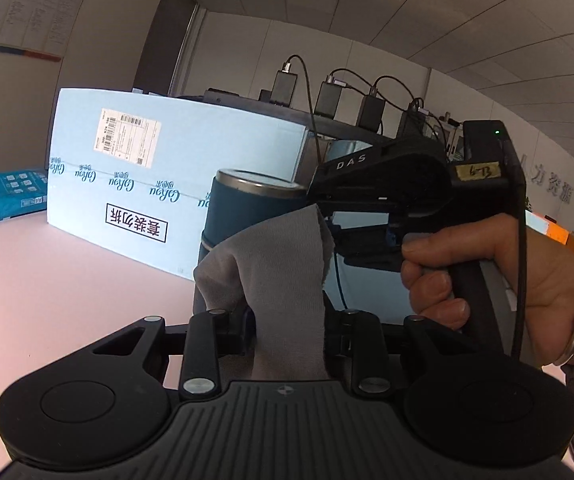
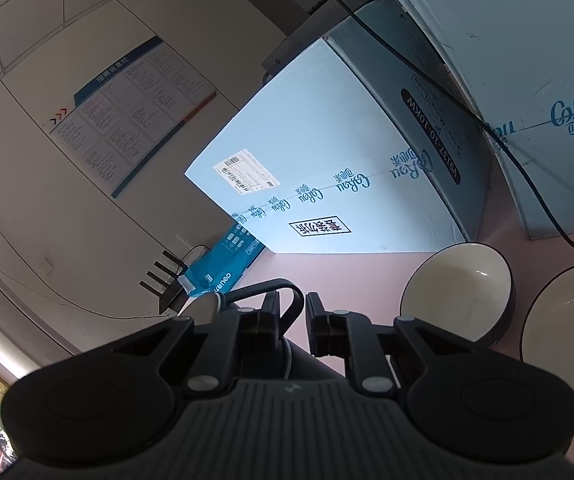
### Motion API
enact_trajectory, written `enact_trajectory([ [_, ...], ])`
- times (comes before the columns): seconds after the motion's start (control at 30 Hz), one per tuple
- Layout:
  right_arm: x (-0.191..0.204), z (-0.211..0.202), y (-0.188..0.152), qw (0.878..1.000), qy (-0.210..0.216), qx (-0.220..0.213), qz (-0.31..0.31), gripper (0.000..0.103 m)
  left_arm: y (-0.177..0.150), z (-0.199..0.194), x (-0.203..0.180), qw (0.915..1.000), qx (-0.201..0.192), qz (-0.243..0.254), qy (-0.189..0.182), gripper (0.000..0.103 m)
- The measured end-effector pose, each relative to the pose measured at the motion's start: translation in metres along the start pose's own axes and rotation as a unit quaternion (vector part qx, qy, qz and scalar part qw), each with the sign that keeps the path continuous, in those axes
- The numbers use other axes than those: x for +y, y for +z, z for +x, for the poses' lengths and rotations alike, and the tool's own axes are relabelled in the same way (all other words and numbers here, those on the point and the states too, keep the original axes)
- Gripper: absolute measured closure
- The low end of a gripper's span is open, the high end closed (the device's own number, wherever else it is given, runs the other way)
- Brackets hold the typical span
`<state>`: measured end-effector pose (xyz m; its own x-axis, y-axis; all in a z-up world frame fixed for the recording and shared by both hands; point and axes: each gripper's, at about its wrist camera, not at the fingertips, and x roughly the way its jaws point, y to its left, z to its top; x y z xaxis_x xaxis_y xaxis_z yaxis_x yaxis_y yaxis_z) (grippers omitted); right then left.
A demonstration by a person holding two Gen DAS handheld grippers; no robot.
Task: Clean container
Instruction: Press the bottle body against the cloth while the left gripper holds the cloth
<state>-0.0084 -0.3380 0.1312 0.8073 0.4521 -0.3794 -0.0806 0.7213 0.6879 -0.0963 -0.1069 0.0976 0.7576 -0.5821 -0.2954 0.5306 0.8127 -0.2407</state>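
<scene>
the left gripper point(image 1: 287, 320) is clamped on a grey cloth point(image 1: 279, 264) against the blue container point(image 1: 231, 216), whose loop handle the right gripper point(image 2: 291, 320) pinches; the "corou" box point(image 1: 175, 160) crowds the pink worktop's point(image 1: 47, 288) far edge.

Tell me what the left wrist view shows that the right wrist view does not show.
Only the left wrist view: the left claw shut on a grey cloth, the dark blue container behind it, and a hand holding the right claw's handle. Only the right wrist view: two bowls on the pink table. Both: the light blue carton and the blue packet.
</scene>
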Motion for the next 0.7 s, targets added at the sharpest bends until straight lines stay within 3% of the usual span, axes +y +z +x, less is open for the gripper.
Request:
enact_trajectory([
  [0.33,-0.002,0.000,0.001,1.000,0.002,0.005,-0.009,0.079,0.023,-0.013,-0.012,0.9984,-0.050,0.011,-0.025,0.079],
  [0.7,-0.002,0.002,0.001,1.000,0.003,0.006,-0.011,0.079,-0.001,0.017,-0.008,0.9983,0.028,0.026,-0.044,0.079],
])
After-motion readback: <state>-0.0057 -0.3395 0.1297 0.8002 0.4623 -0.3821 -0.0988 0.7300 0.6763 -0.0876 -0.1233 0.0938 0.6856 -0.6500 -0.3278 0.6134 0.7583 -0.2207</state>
